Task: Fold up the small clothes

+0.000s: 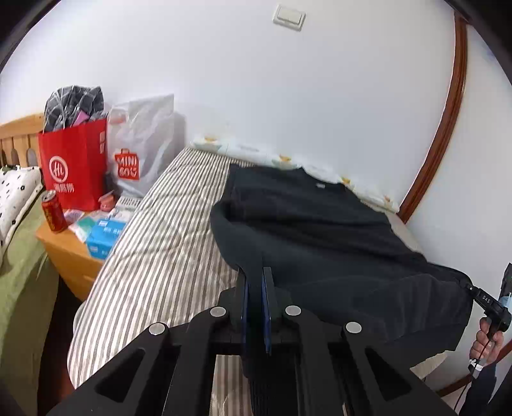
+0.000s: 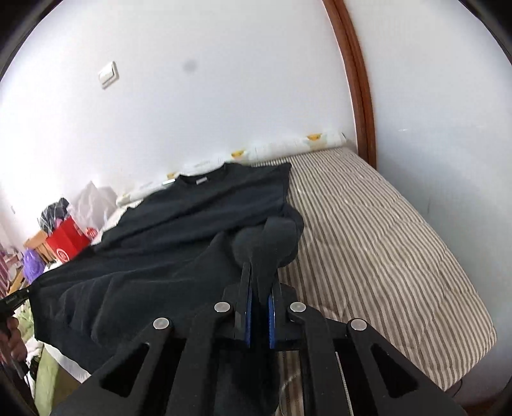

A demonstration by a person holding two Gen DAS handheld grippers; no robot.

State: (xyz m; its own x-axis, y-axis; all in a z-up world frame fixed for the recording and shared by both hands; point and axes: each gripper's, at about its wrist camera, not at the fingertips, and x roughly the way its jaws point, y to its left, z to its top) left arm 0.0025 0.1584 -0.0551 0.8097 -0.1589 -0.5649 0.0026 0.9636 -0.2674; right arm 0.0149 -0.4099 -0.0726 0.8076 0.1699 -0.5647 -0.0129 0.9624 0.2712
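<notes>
- My left tool (image 1: 255, 278) is clamped on the near-left bottom corner of the black sweatshirt (image 1: 313, 230) — the fabric runs right down between the blue pads.
- My right tool (image 2: 260, 281) is pinched on the other near corner, with a bunched wad of the same cloth bulging up just past the tips.
- The sweatshirt itself is spread across the striped bed (image 1: 166, 230), collar end up against the white wall (image 1: 256, 80), the near hem lifted off the mattress and stretched between my two tools.
- From the left wrist view I can spot my right hand (image 1: 488, 339) wrapped around the other handle at the far right edge.
- A strip of patterned white fabric (image 1: 288, 160) runs along the wall edge of the bed, just behind the collar.
- Off to the left there's a wooden nightstand (image 1: 68, 252) with a red shopping bag (image 1: 73, 169), a white Miniso bag (image 1: 140, 150), a red can (image 1: 53, 215) and a blue box (image 1: 104, 236) — all well apart from the sweatshirt.
- Light switch (image 1: 289, 16) sits high on the wall.
</notes>
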